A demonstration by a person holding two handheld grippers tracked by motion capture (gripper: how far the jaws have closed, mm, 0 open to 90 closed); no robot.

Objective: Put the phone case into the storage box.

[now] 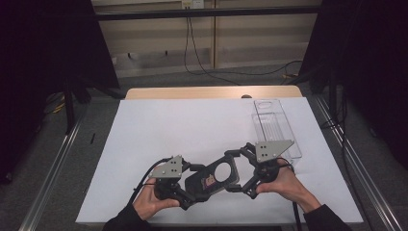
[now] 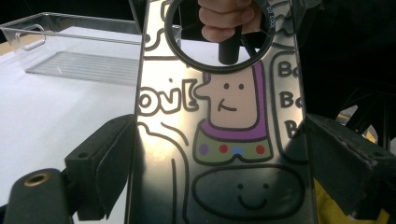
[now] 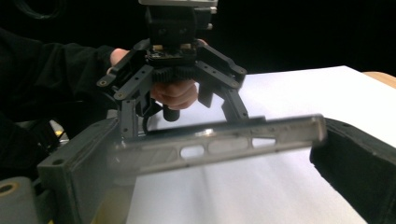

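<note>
A clear plastic phone case (image 1: 214,177) with a round camera hole, dark outlines and a cartoon print of a figure in a purple hood is held just above the white sheet (image 1: 192,130) that covers the desk (image 1: 211,92), near its front edge, between the two claws. In the high view it lies roughly flat, tilted a little, with its round opening towards the right.

The left claw (image 1: 192,185) grips the case across its width: in the left gripper view both black pads (image 2: 109,163) press on the long edges of the case (image 2: 224,140), the jaws standing wide apart around it. The right claw (image 1: 239,173) meets the other end of the case. In the right gripper view the case (image 3: 219,142) shows edge-on between the two jaws; the left pad (image 3: 84,154) touches it and the right pad (image 3: 355,154) sits at its end, so this claw also appears closed on it, at a wide opening.

A person's hand (image 1: 154,199) holds each claw from the near side.

Well beyond the right claw, a clear rectangular plastic bin (image 1: 274,125) lies on the sheet near the desk's right edge.
</note>
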